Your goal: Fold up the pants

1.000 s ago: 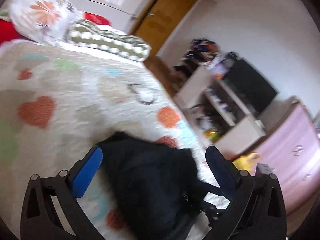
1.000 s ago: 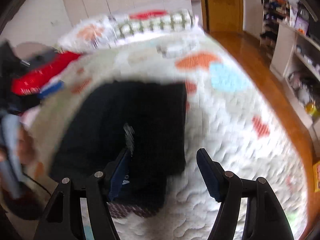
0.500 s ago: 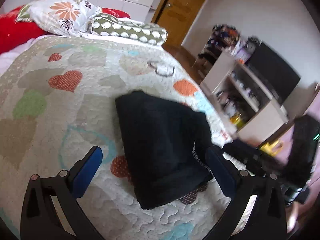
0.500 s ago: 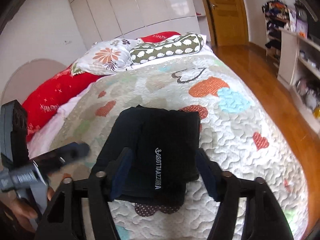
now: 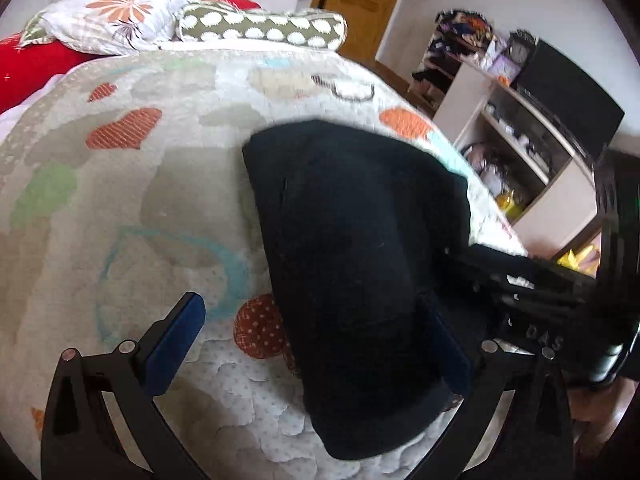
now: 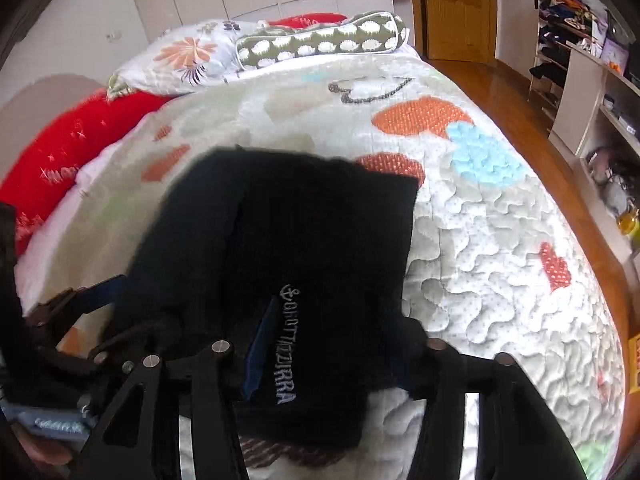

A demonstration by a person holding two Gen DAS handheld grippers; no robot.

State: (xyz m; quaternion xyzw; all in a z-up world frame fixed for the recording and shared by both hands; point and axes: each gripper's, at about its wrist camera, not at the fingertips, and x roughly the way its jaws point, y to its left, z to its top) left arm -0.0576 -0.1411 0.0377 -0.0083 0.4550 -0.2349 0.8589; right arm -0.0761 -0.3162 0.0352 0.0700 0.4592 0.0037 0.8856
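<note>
Black pants [image 5: 352, 248] lie folded into a compact block on the heart-patterned quilt [image 5: 120, 200]; in the right wrist view [image 6: 288, 240] a white logo shows on the top layer. My left gripper [image 5: 316, 336] is open, its jaws straddling the left near part of the pants, right finger against the fabric. My right gripper [image 6: 332, 344] is open with its jaws either side of the near edge of the pants, the left pad [image 6: 260, 352] pressed against the cloth. The right gripper's body shows in the left wrist view [image 5: 540, 288].
Floral pillow [image 5: 108, 12], dotted bolster [image 5: 260, 30] and red blanket [image 6: 68, 152] lie at the head of the bed. The bed's right edge drops to a wooden floor [image 6: 520, 92]. Shelving with clutter [image 5: 520, 132] stands beyond it.
Both grippers have moved in closer and lower over the folded pants, which now fill more of both views. The right gripper's jaws now sit around the near edge.
</note>
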